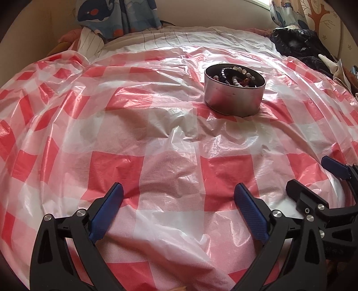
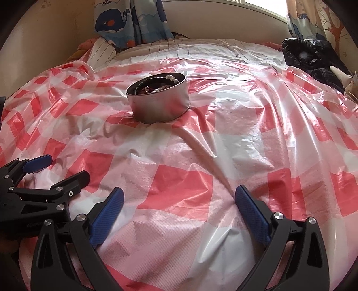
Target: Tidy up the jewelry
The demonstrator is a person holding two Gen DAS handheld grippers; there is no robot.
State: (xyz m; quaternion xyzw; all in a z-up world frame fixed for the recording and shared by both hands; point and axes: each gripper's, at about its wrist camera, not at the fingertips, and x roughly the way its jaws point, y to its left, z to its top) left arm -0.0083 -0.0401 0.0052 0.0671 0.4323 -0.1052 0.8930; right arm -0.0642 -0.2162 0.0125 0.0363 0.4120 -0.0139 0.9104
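A round silver tin point(image 1: 232, 98) stands on the red-and-white checked plastic sheet; it also shows in the right wrist view point(image 2: 160, 107). Beaded bracelets point(image 1: 235, 75) lie heaped inside it, pearl and dark beads, and show in the right wrist view point(image 2: 156, 86). My left gripper point(image 1: 179, 192) is open and empty, low over the sheet, well short of the tin. My right gripper point(image 2: 179, 194) is open and empty, also near the front. Each gripper appears at the edge of the other's view, the right point(image 1: 313, 176) and the left point(image 2: 60, 167).
The checked sheet point(image 2: 223, 156) covers a bed and is wrinkled. A dark bundle of clothes point(image 2: 313, 56) lies at the back right. Whale-print curtains point(image 2: 132, 20) hang behind, with a striped pillow point(image 2: 100, 51) at the back left.
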